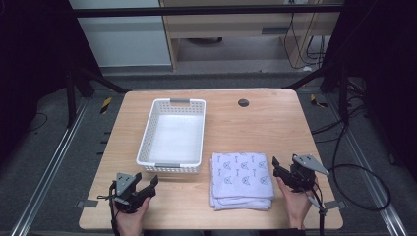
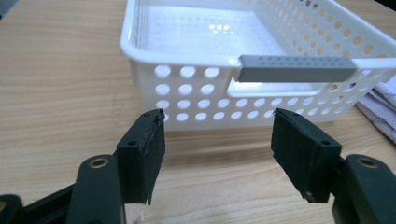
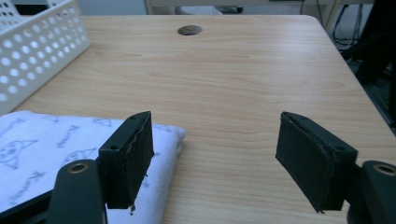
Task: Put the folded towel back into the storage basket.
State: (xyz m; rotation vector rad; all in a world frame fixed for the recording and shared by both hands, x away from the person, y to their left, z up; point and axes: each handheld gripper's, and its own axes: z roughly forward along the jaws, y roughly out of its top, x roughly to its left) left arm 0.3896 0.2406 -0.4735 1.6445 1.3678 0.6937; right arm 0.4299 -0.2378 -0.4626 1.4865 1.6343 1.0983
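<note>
Fingers (image 2: pixel 144 154) of left gripper (image 1: pixel 142 189): wide apart, holding nothing, white basket (image 1: pixel 147 142) just ahead. Fingers (image 3: pixel 128 156) of right gripper (image 1: pixel 279 169): wide, holding nothing, folded towel (image 1: pixel 242 179) just beside them on counter (image 1: pixel 255 123).

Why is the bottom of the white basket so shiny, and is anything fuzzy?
In the left gripper view, lamps glare off the basket floor. In the high view, the room around the table is dark. In the right gripper view, the towel looks slightly soft.
</note>
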